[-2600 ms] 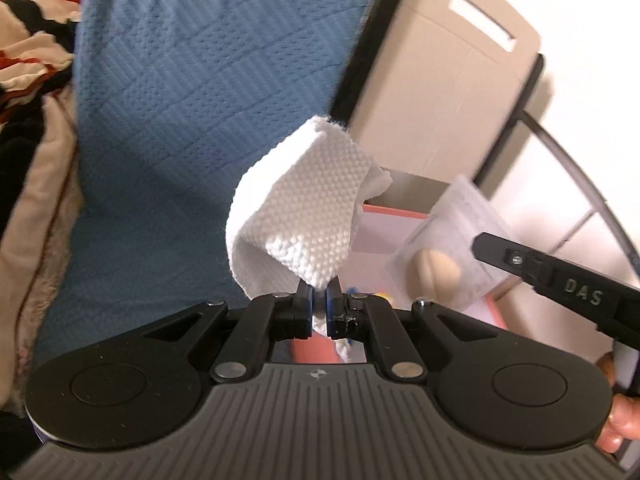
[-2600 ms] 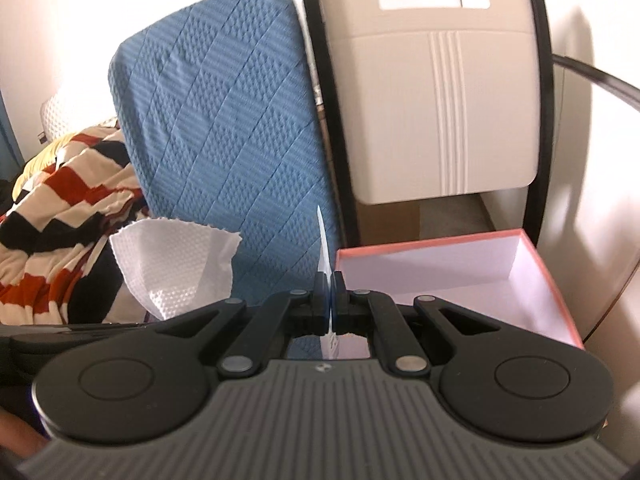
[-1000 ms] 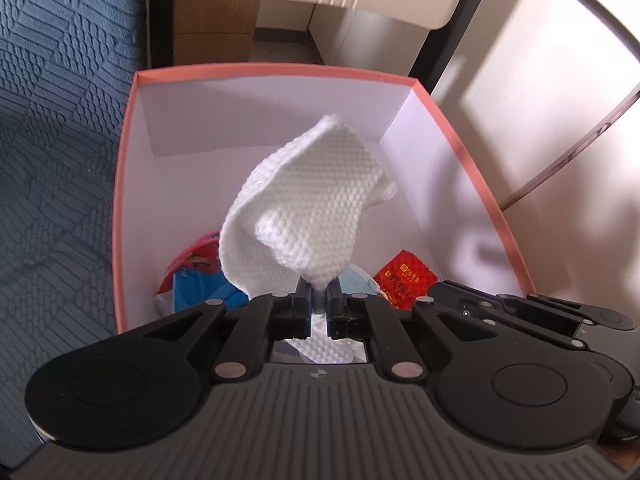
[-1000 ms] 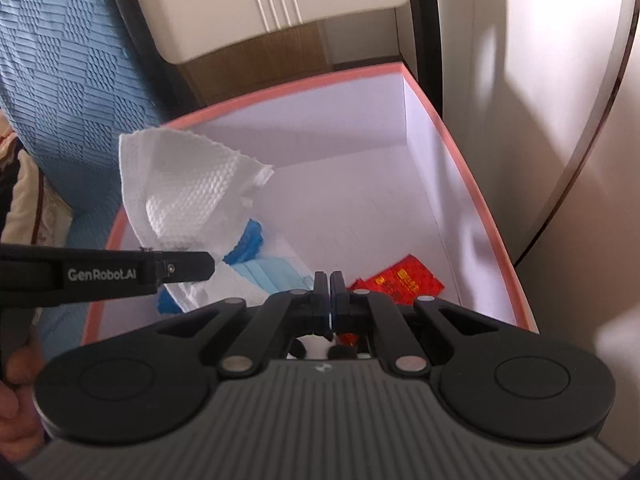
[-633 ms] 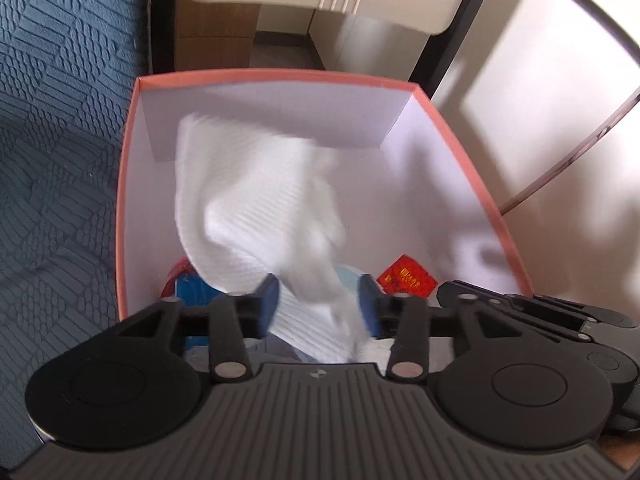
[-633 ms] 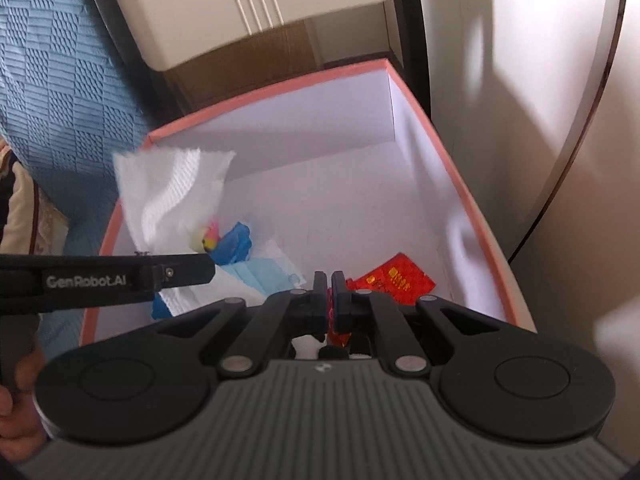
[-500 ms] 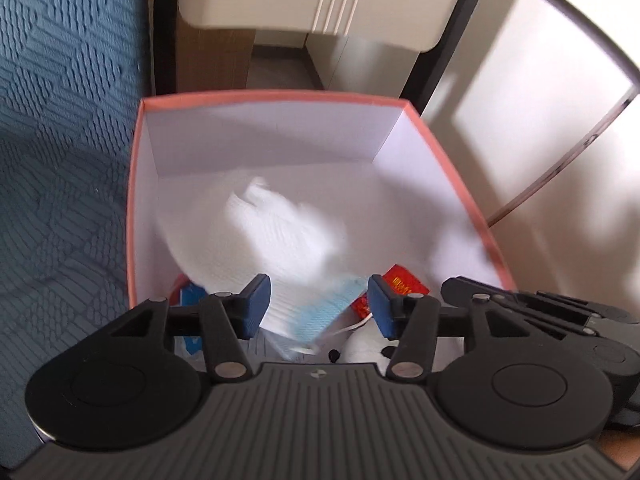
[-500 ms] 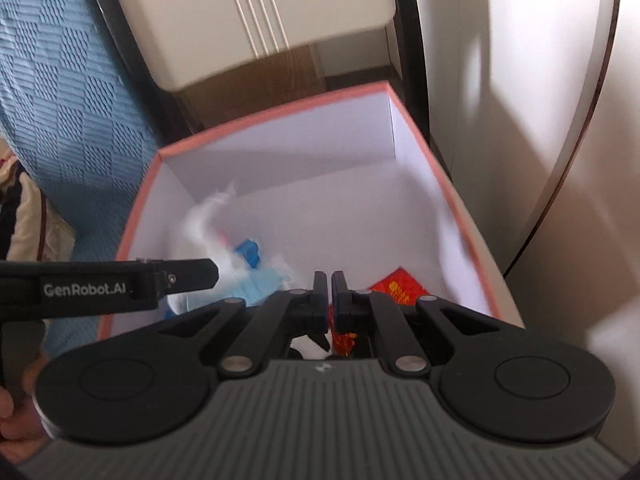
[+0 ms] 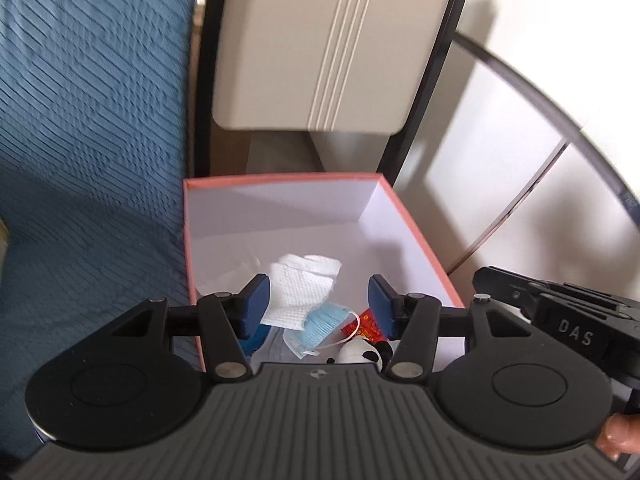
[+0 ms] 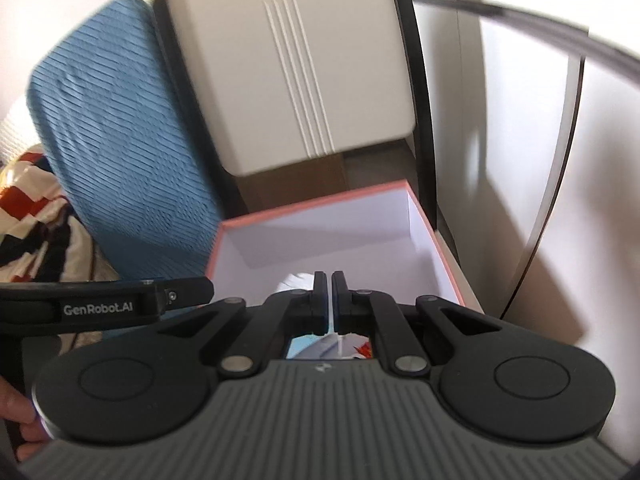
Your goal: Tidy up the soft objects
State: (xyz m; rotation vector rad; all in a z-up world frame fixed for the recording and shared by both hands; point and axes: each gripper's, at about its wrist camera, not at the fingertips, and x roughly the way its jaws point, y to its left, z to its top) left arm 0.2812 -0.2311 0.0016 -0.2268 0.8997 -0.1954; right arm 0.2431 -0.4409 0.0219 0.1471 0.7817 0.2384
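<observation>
With its two blue-padded fingers spread wide and gripping nothing, the left gripper (image 9: 318, 300) hangs over the near end of the pink-rimmed white cardboard box (image 9: 416, 236). Just beyond those fingers, in the near half of the box, lies one crumpled white paper towel (image 9: 300, 290). One light-blue face mask (image 9: 322, 326) with a white ear loop sits against its near edge, and one small black-and-white panda plush (image 9: 360, 354) lies nearest of all, half hidden by the gripper body. One red packet (image 9: 366, 326) peeks out beside the right finger, towards the box's right wall. Something blue shows by the left finger, too hidden to name.

Over to the right wrist view: the right gripper (image 10: 330, 300) has its jaws pressed almost together with only a thin slit between, and nothing visibly held. Through the gap below the fingers only slivers show: pale blue, white, a scrap of red. Its fingers cover nearly all the contents that the left view lays bare, though a bit of white peeks past the left fingertip. What this view adds is a striped red, black and cream blanket (image 10: 28, 216) at far left.

Farther back in both views, the far half of the box floor is bare white. Left of the box rises one blue textured cushion (image 9: 88, 112), and behind it stands one beige chair back (image 9: 320, 48) with three raised lines.
</observation>
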